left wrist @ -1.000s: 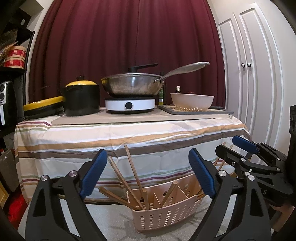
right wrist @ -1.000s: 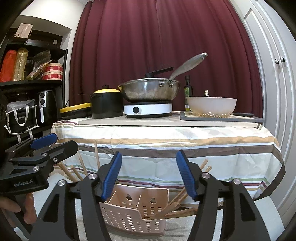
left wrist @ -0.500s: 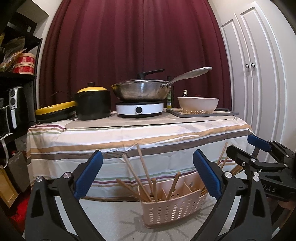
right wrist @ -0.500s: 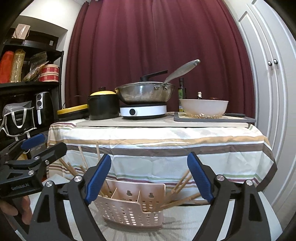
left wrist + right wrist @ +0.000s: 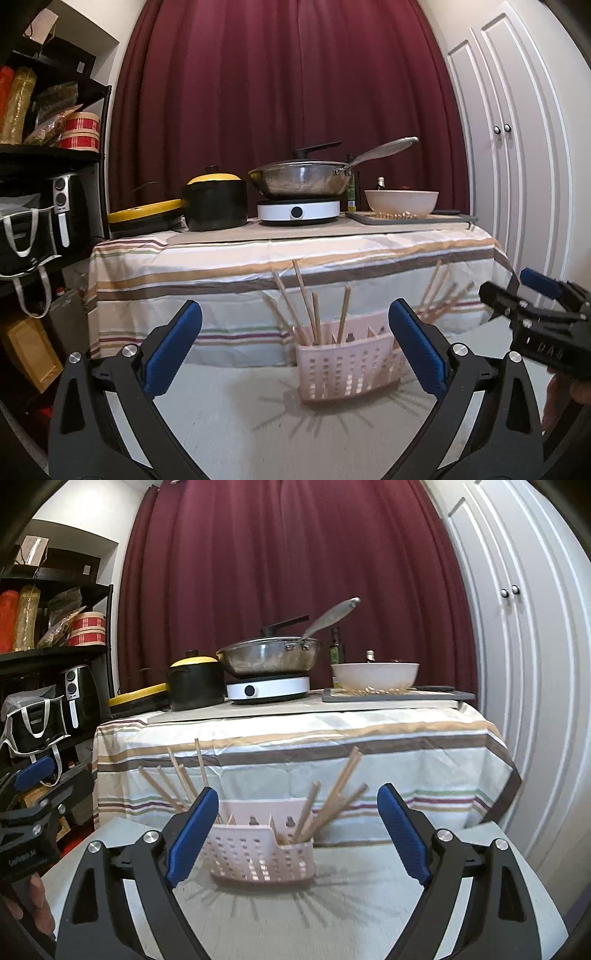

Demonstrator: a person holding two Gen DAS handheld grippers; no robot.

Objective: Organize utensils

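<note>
A pink perforated utensil holder point(image 5: 347, 363) point(image 5: 260, 853) stands on a white table point(image 5: 229, 410) point(image 5: 369, 897). Several wooden chopsticks point(image 5: 306, 302) point(image 5: 336, 794) stick up from its left and right compartments; the middle ones look empty. My left gripper point(image 5: 295, 347) is open and empty, back from the holder. My right gripper point(image 5: 297, 830) is open and empty, also short of the holder. Each gripper shows at the edge of the other's view: the right one point(image 5: 532, 314), the left one point(image 5: 33, 794).
Behind stands a table with a striped cloth point(image 5: 280, 266), bearing a black pot point(image 5: 216, 201), a wok on a hob point(image 5: 299, 181) and a white bowl point(image 5: 400, 201). Black shelves point(image 5: 37, 155) are at left, white cupboard doors point(image 5: 517, 147) at right.
Both grippers have drawn back and risen from the holder, which looks smaller and farther. Both stayed open; the right one's gap looks wider than a second ago.
</note>
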